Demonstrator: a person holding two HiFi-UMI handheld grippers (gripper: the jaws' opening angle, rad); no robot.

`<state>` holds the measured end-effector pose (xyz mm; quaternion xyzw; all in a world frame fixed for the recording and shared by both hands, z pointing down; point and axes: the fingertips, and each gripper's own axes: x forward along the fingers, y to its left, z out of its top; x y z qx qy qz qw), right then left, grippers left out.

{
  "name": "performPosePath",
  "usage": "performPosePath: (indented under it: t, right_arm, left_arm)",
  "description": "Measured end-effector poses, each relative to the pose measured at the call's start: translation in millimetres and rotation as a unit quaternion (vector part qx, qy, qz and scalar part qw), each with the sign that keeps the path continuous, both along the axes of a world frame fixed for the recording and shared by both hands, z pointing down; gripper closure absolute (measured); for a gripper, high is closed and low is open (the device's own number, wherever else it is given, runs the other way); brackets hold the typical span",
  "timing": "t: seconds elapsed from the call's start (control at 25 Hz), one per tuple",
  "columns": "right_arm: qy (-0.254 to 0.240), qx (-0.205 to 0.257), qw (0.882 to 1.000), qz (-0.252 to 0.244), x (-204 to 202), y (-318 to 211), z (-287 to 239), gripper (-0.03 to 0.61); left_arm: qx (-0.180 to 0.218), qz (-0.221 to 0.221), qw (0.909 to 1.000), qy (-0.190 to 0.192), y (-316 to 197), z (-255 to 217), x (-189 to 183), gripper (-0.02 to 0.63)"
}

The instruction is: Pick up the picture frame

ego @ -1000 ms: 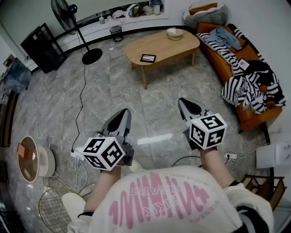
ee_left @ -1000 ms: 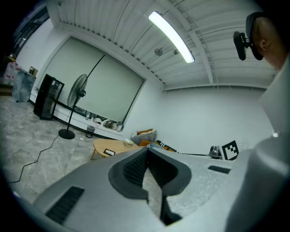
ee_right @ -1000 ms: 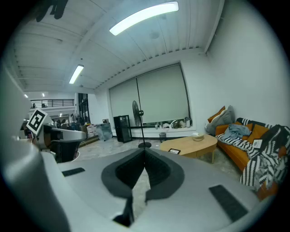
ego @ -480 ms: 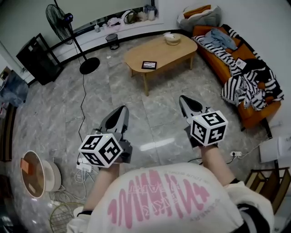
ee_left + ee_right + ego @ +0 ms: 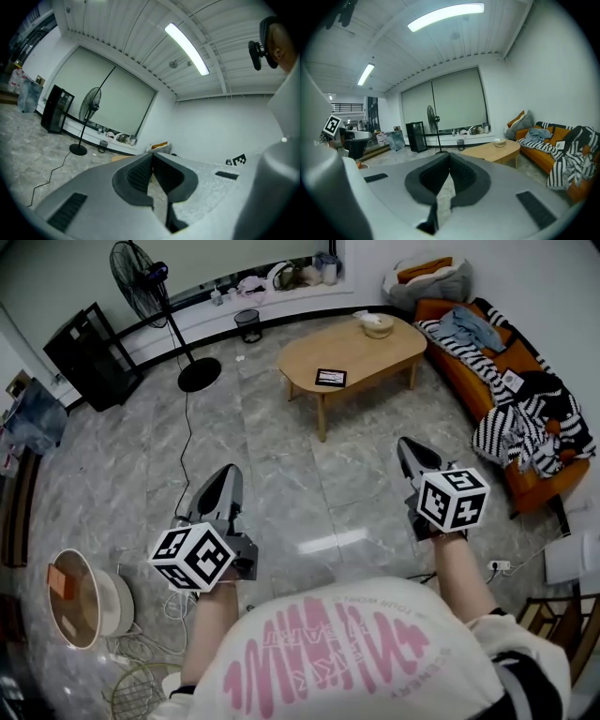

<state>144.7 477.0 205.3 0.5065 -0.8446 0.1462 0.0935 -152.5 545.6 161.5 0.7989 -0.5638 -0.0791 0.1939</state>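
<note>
Floor [image 5: 309, 484] below — left gripper [image 5: 225, 472], right gripper [image 5: 406, 443] outstretched, closed.

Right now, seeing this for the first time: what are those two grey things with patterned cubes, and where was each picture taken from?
There is no robot: a person holds a two-jawed tool in each hand. The head view looks down from a camera on the person's head at the left tool and right tool. The other two pictures come from cameras riding on each tool, looking along its jaws. Both tools are shut and hold nothing. Ahead stands a wooden table with a small picture frame and a bowl on it.
</note>
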Motion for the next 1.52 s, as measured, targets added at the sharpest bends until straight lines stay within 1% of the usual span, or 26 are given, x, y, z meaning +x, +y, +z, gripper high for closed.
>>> performPosePath:
  t: [0.08, 0.16, 0.28, 0.4, 0.52, 0.6, 0.76, 0.92, 1.04, 1.12, 1.2, 1.28, 1.36, 1.52]
  right_arm:
    - [0.007, 0.001, 1.0, -0.013, -15.2, -7.8, 2.3, 0.574]
    - [0.017, 0.002, 0.999, -0.029, -29.3, -20.6, 5.8, 0.574]
    - [0.029, 0.003, 0.998, -0.051, -53.9, -43.1, 10.7, 0.572]
    - [0.035, 0.005, 0.997, -0.074, -79.3, -64.6, 13.8, 0.574]
    - [0.038, 0.005, 0.995, -0.089, -89.5, -89.7, 18.2, 0.574]
    - [0.033, 0.001, 0.995, -0.092, -89.0, -110.3, 22.9, 0.574]
    - [0.02, -0.012, 0.995, -0.102, -82.0, -158.1, 33.9, 0.574]
    - [0.02, -0.027, 0.993, -0.111, -65.9, -222.7, 45.5, 0.574]
    - [0.006, -0.038, 0.992, -0.118, -56.0, -268.0, 48.9, 0.574]
    - [0.002, -0.039, 0.992, -0.122, -50.5, -296.0, 47.7, 0.574]
    - [0.003, -0.039, 0.991, -0.127, -44.5, -321.2, 46.4, 0.574]
    - [0.002, -0.038, 0.99, -0.133, -37.8, -342.6, 45.5, 0.574]
    - [-0.003, -0.037, 0.99, -0.139, -32.9, -361.0, 44.0, 0.574]
    - [-0.018, -0.038, 0.988, -0.148, -25.4, -388.8, 43.6, 0.574]
  left_arm:
    - [-0.003, -0.01, 0.9999, -0.008, 3.5, 6.8, -13.6, 0.609]
    - [-0.008, -0.015, 0.9998, -0.013, 2.4, 16.4, -18.9, 0.609]
    - [-0.024, -0.019, 0.9994, -0.017, -3.1, 27.0, -26.1, 0.61]
    - [-0.037, -0.035, 0.9986, -0.015, -9.9, 31.8, -37.9, 0.61]
    - [-0.045, -0.043, 0.9979, -0.019, -26.9, 34.3, -40.8, 0.61]
    - [-0.046, -0.047, 0.9976, -0.024, -45.3, 34.2, -39.1, 0.61]
    - [-0.047, -0.059, 0.997, -0.02, -92.8, 35.8, -30.4, 0.609]
    - [-0.058, -0.069, 0.9958, -0.018, -152.1, 42.9, -14.6, 0.61]
    - [-0.062, -0.074, 0.9953, -0.009, -197.0, 44.6, -4.4, 0.609]
    - [-0.06, -0.077, 0.9952, -0.003, -226.5, 41.9, 2.7, 0.609]
    - [-0.054, -0.08, 0.9953, -0.006, -253.8, 37.8, 11.5, 0.61]
    - [-0.047, -0.082, 0.9955, -0.006, -278.7, 35.3, 21.9, 0.609]
    - [-0.043, -0.082, 0.9957, 0.005, -301.1, 36.0, 31.8, 0.609]
    - [-0.043, -0.079, 0.9958, 0.017, -337.8, 45.5, 53.2, 0.609]
